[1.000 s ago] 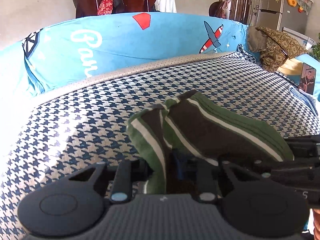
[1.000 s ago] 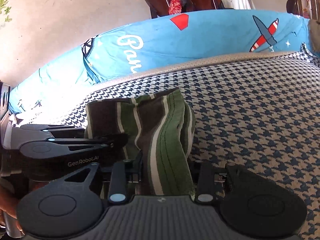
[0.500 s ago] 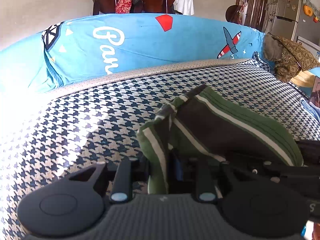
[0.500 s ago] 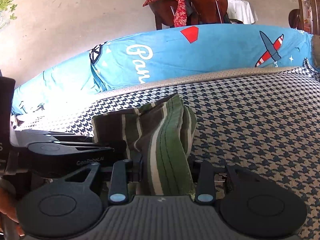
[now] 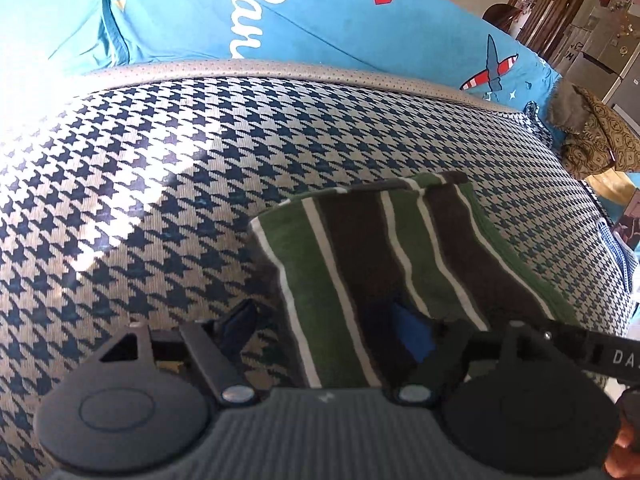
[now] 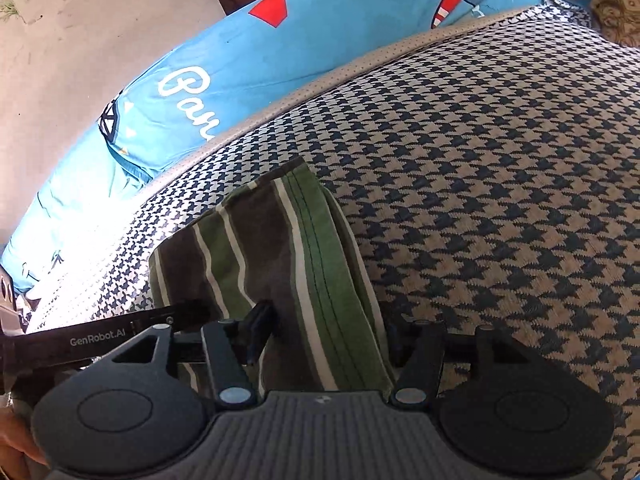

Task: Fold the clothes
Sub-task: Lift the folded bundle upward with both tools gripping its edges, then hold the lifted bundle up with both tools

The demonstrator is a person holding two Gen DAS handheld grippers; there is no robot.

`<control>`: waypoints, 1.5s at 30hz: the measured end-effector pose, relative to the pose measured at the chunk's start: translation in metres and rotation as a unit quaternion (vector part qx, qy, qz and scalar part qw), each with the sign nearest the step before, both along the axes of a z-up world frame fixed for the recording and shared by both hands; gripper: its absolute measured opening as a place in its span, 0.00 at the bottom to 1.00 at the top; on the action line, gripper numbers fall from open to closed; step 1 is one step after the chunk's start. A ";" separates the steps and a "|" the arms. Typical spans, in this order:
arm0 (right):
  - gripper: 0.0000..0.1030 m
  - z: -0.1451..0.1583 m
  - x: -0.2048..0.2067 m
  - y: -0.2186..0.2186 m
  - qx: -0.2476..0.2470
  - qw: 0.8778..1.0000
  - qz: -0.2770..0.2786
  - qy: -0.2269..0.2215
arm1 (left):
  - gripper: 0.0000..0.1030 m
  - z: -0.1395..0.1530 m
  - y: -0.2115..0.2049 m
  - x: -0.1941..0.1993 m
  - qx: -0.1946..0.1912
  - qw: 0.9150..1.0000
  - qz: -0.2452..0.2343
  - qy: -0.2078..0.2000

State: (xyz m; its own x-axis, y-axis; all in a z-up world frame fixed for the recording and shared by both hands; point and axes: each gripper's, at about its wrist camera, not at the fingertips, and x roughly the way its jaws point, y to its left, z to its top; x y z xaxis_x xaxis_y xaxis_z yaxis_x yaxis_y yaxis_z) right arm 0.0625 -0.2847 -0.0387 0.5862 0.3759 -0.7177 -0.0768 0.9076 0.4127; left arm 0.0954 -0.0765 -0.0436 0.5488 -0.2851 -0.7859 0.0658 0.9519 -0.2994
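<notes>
Both wrist cameras sit low and near the houndstooth cover point(image 5: 168, 184), facing the far blue cushion point(image 6: 248, 60); both views share the striped garment point(image 5: 380, 256).

"GenRobot.AI" on the left gripper point(image 6: 192, 316); "Pan" on the blue sheet point(image 6: 224, 60).

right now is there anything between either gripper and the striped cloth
Nothing visible. The striped cloth already lies between the fingers of the left gripper and of the right gripper, whose jaws look spread. It rests on the houndstooth cover, with no other item against it.
</notes>
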 end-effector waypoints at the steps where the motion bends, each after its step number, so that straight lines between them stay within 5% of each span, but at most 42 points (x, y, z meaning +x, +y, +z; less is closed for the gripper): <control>1: 0.57 0.000 0.000 -0.003 0.007 1.000 0.001 0.003 | 0.77 -0.001 0.000 0.000 -0.007 1.000 -0.003 0.002; 14: 0.66 -0.014 -0.004 -0.029 0.047 0.998 0.004 0.031 | 0.89 -0.010 -0.006 0.007 -0.021 0.999 -0.025 -0.009; 22: 0.68 -0.017 -0.004 -0.016 0.022 0.999 0.020 0.021 | 0.87 -0.014 -0.020 0.014 -0.016 0.999 -0.034 -0.021; 25: 0.60 -0.018 -0.004 -0.008 0.002 1.000 0.025 0.009 | 0.69 -0.014 -0.028 0.012 -0.007 0.998 -0.048 -0.031; 27: 0.49 -0.018 -0.005 -0.005 -0.011 1.000 0.029 0.005 | 0.41 -0.014 -0.032 0.009 -0.016 0.997 -0.061 -0.034; 30: 0.38 -0.015 -0.005 -0.002 -0.010 0.999 0.034 -0.001 | 0.28 -0.010 -0.045 0.002 0.010 0.996 -0.069 -0.055; 39: 0.33 0.008 -0.011 0.034 -0.045 0.995 0.049 -0.068 | 0.25 0.021 -0.066 -0.028 0.090 0.983 -0.070 -0.143; 45: 0.33 0.020 -0.013 0.052 -0.056 0.992 0.059 -0.101 | 0.25 0.033 -0.059 -0.031 0.101 0.983 -0.052 -0.148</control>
State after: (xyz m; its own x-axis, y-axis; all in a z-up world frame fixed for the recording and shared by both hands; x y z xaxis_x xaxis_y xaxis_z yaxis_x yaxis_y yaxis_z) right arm 0.0491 -0.2330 -0.0191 0.6786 0.3755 -0.6313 -0.2565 0.9265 0.2753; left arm 0.0641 -0.1350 -0.0106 0.7376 -0.2070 -0.6428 0.2218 0.9733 -0.0589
